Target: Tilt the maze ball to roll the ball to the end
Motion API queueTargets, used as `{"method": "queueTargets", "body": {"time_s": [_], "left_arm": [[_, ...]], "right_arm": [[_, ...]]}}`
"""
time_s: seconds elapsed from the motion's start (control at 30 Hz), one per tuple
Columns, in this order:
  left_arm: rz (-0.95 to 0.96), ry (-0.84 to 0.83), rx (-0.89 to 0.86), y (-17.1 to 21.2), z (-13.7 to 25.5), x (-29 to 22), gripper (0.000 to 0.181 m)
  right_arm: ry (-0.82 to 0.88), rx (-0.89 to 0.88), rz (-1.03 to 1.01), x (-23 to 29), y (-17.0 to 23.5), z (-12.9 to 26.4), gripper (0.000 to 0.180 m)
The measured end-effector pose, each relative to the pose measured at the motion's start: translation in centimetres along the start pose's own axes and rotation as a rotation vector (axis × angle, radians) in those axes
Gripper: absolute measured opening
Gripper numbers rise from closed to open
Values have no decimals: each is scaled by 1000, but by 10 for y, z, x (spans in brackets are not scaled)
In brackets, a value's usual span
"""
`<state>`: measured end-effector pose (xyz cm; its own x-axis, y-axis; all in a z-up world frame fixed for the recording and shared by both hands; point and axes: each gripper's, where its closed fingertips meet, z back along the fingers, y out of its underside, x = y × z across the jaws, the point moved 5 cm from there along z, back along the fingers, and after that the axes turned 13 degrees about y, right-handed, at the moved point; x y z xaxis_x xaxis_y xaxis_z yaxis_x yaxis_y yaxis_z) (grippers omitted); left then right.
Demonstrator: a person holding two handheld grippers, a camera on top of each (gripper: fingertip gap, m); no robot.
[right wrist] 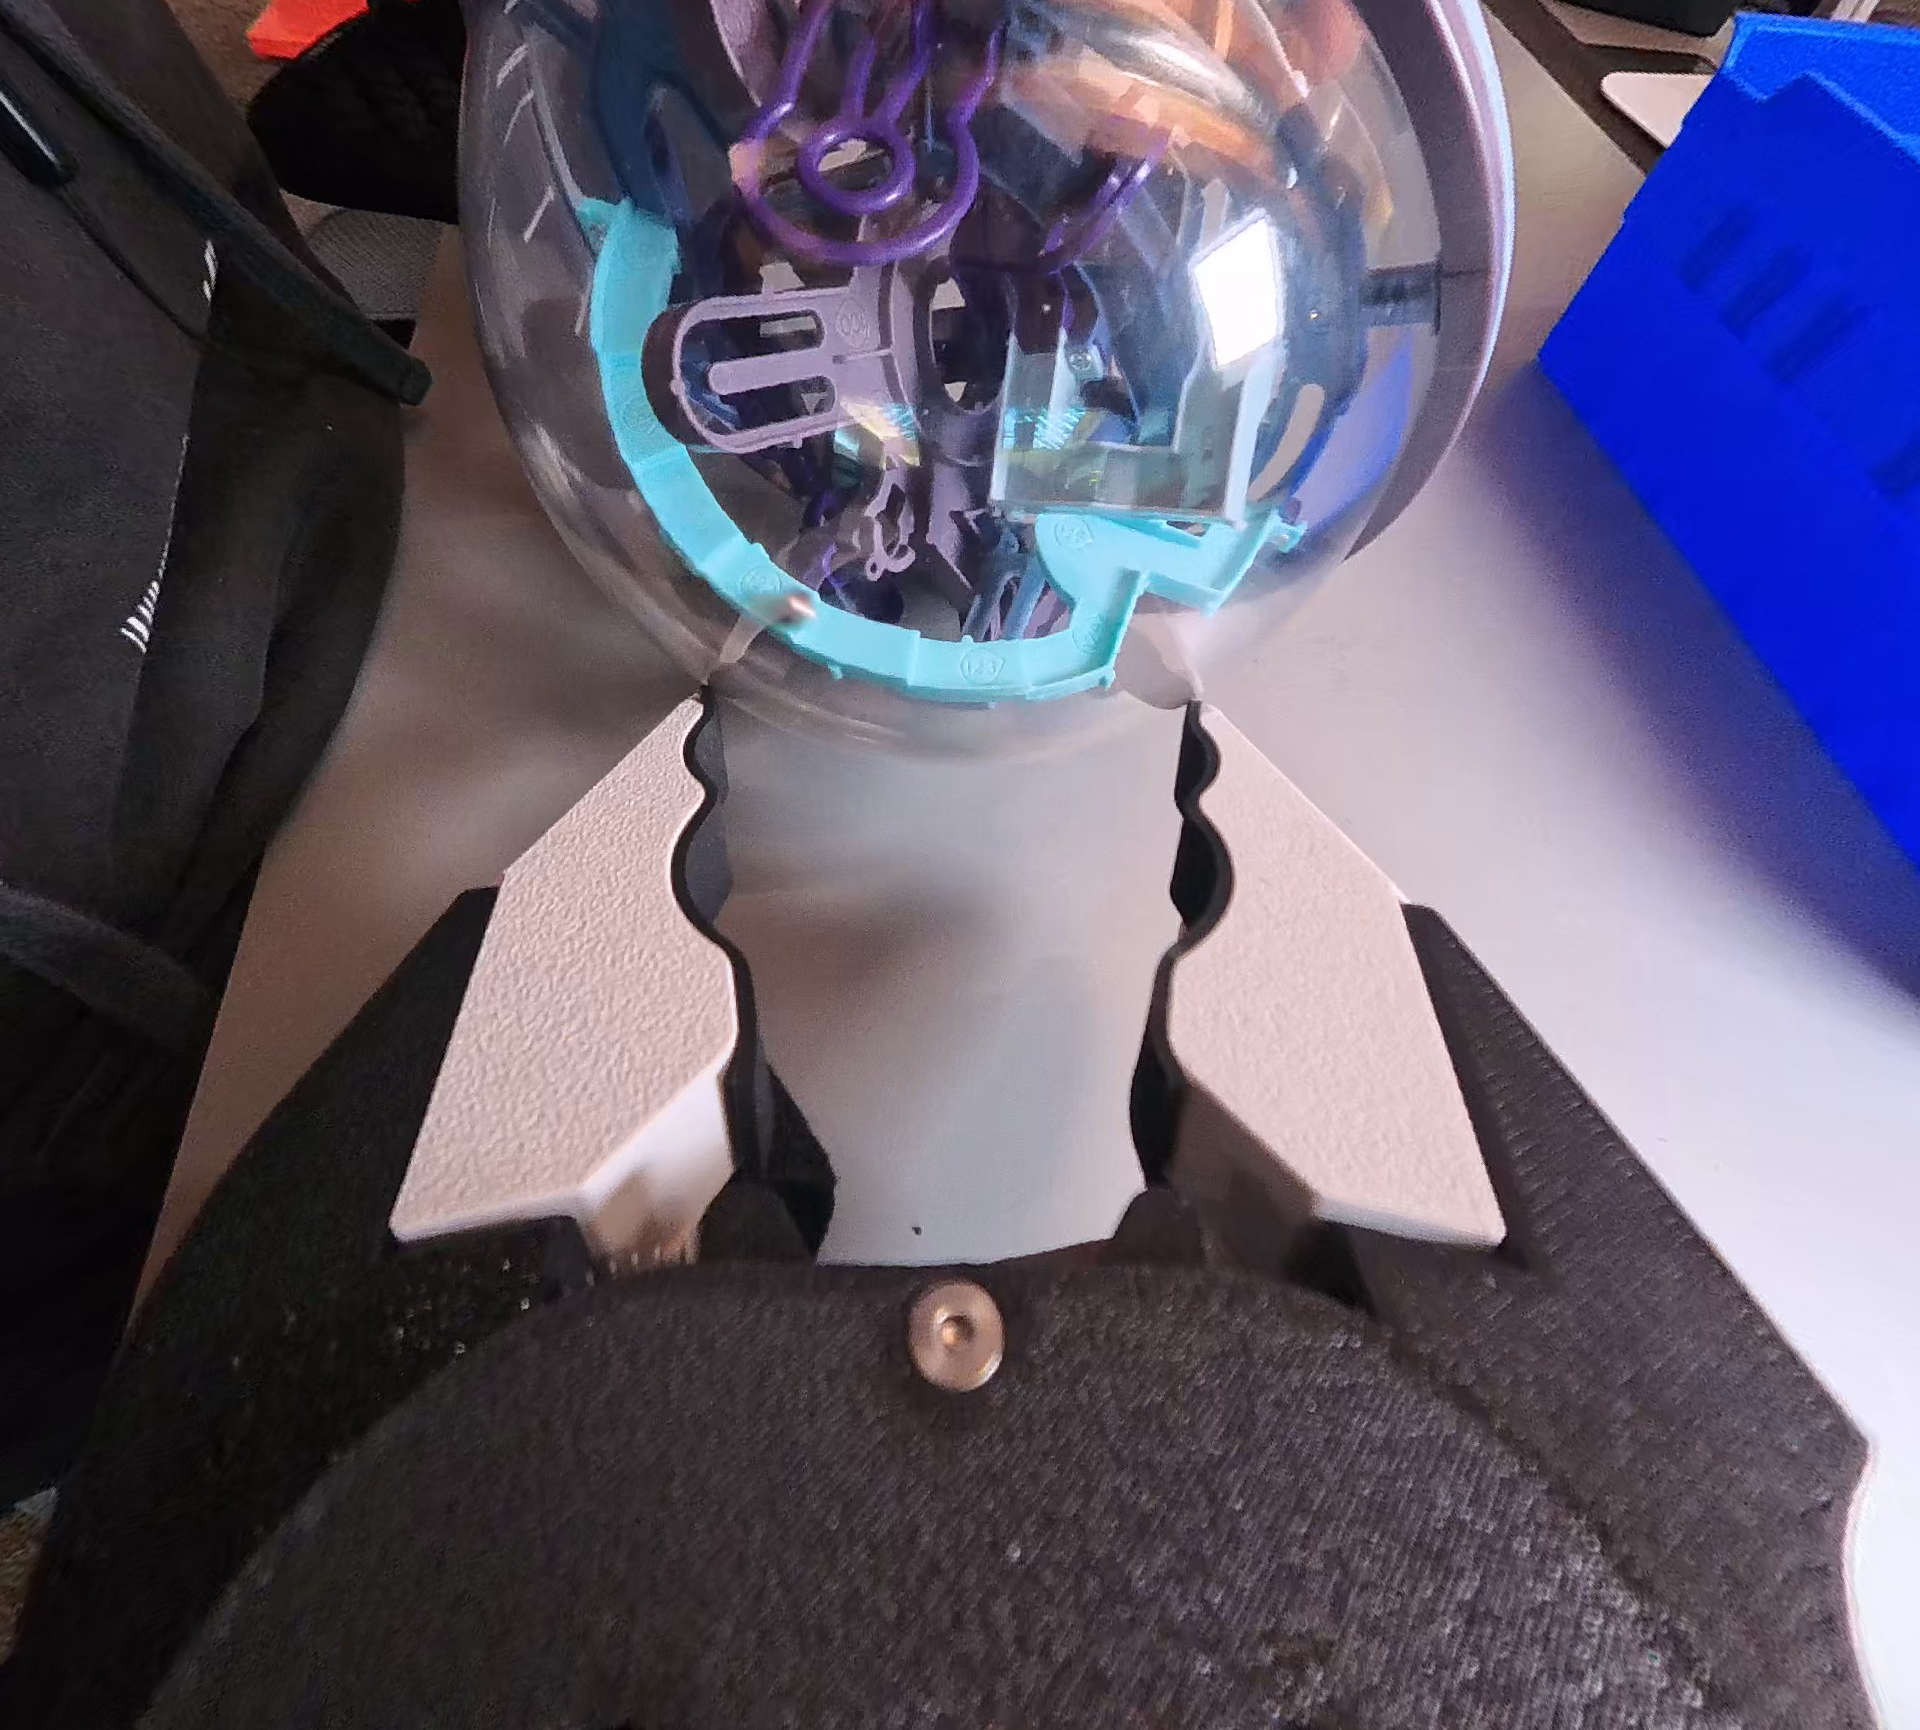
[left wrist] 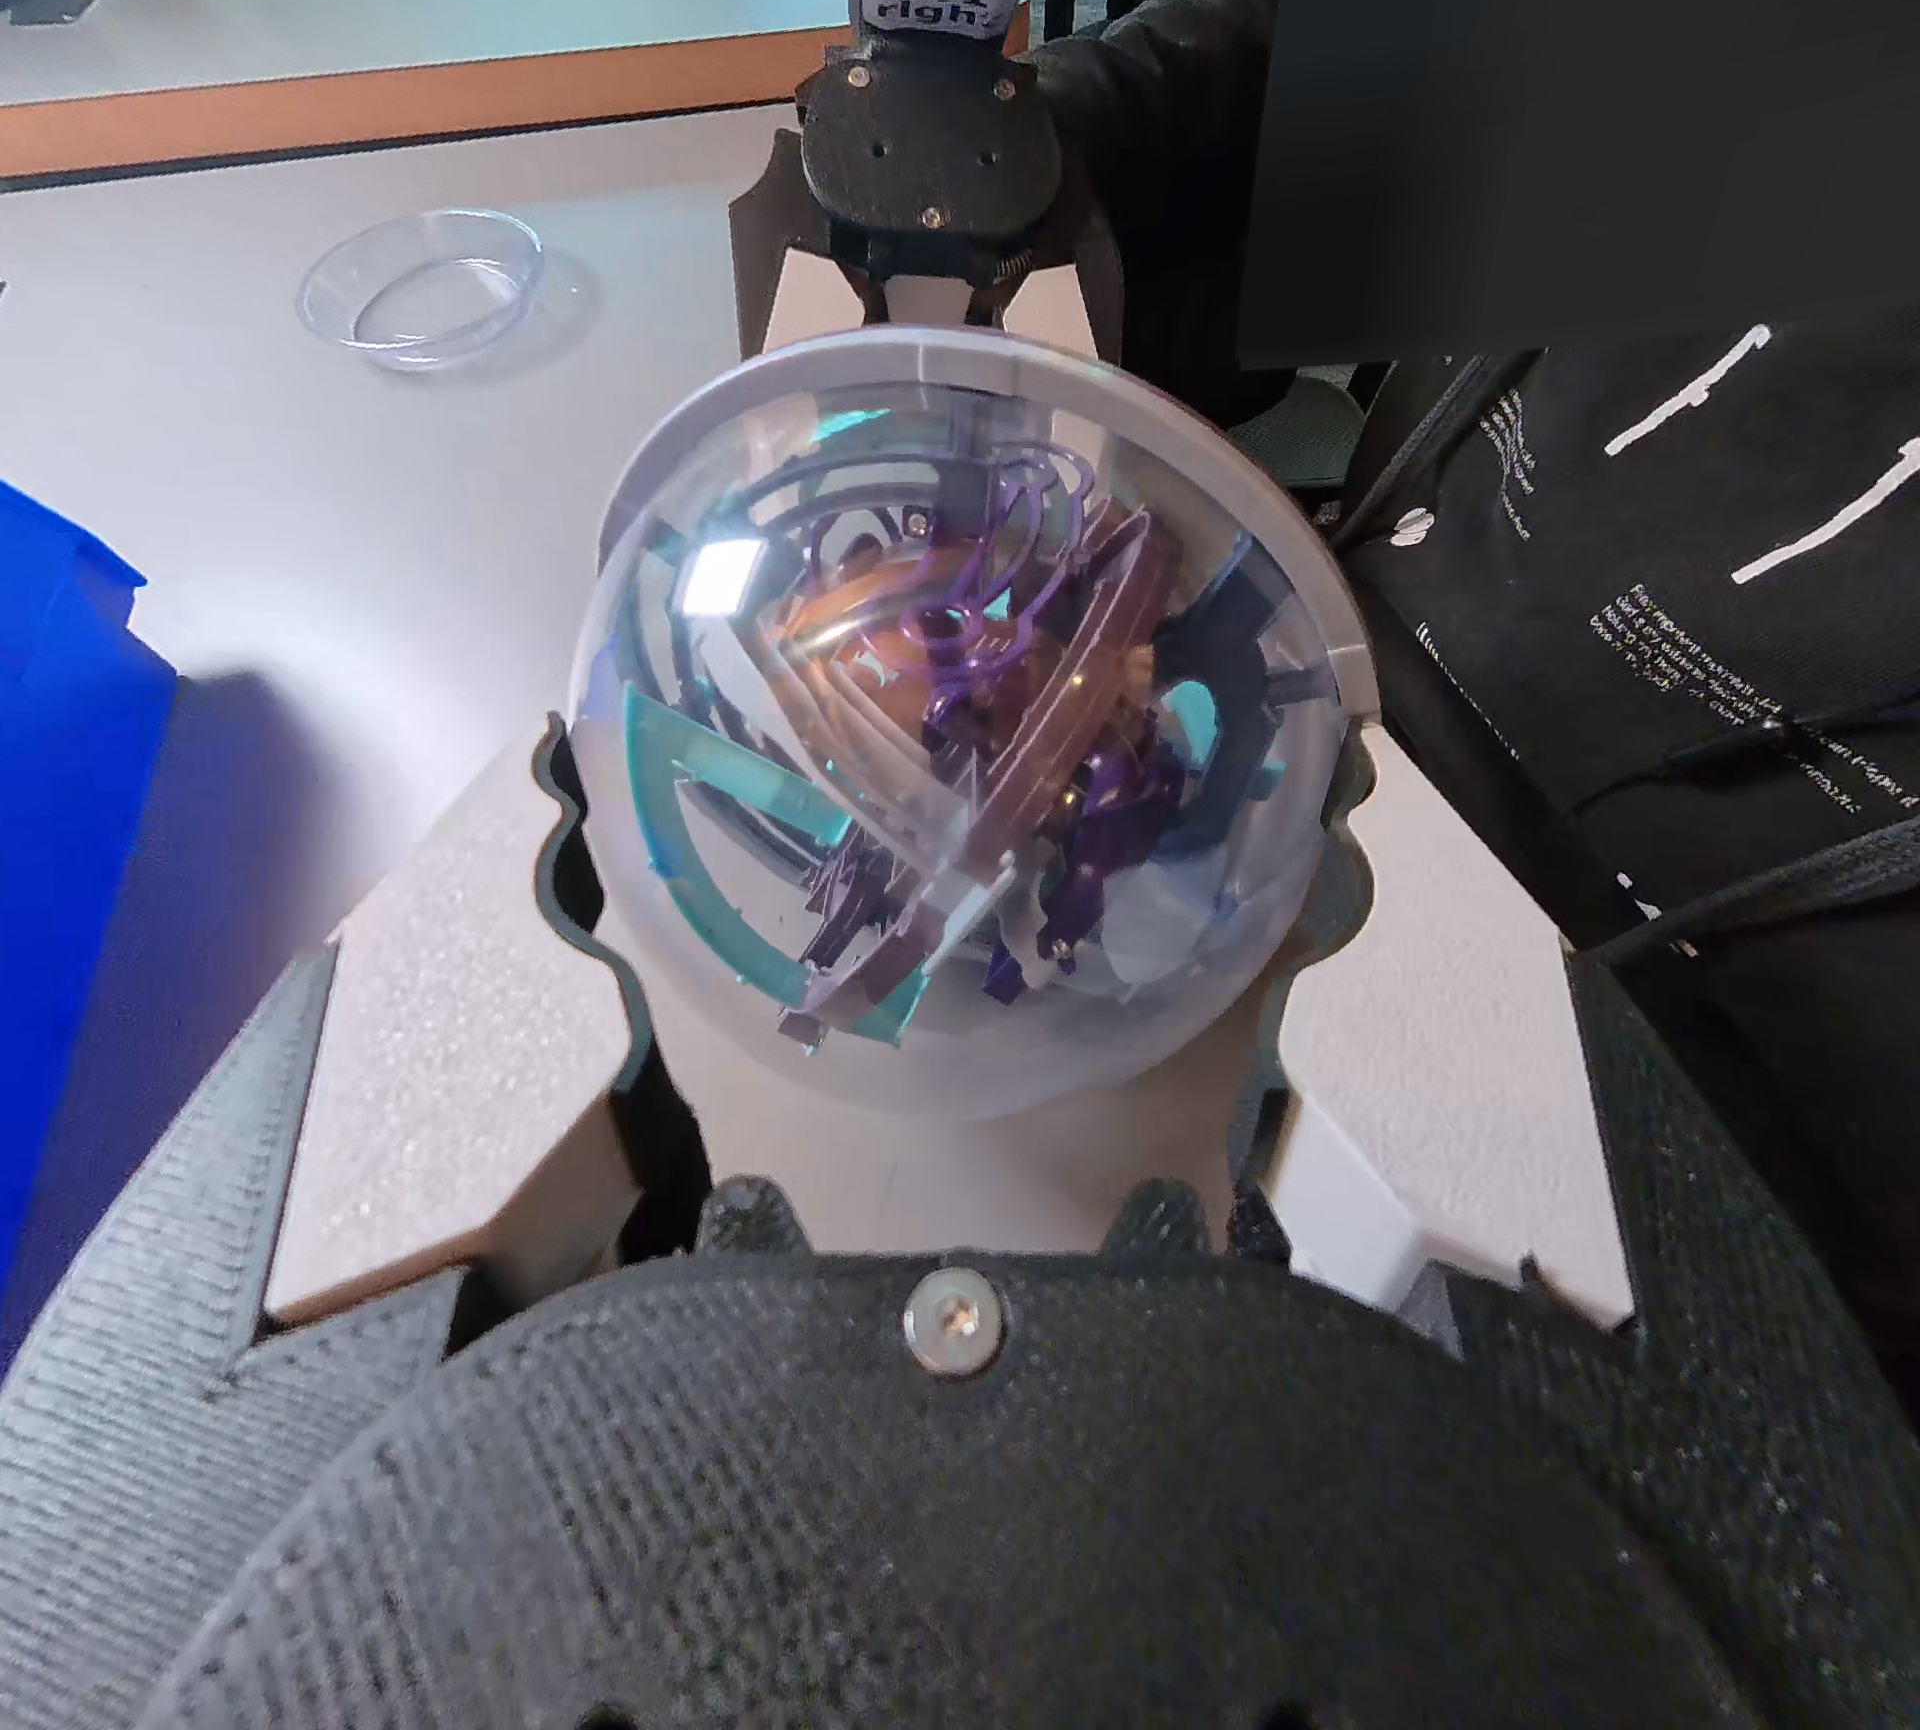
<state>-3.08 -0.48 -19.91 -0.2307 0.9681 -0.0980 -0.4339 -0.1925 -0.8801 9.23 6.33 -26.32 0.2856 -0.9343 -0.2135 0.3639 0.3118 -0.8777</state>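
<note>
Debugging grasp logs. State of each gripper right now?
Left gripper: closed on the maze ball, fingers on both sides.
Right gripper: fingertips against the maze ball's near side, apparently clamped on it.

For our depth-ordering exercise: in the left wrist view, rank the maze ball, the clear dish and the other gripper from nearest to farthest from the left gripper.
1. maze ball, between the left gripper fingers.
2. right gripper, straight ahead beyond the ball.
3. clear dish, far left on the table; roughly as distant, so this ranking is uncertain.
</note>
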Motion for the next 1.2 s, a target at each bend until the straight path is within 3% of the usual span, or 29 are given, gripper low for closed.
{"method": "queueTargets", "body": {"time_s": [0.83,1.2], "left_arm": [[124,154,-163,9,13,16,139],[97,192,-144,3,5,16,138]], "right_arm": [[-57,25,-60,1,0,-5,78],[40,-40,55,-43,-15,28,52]]}}
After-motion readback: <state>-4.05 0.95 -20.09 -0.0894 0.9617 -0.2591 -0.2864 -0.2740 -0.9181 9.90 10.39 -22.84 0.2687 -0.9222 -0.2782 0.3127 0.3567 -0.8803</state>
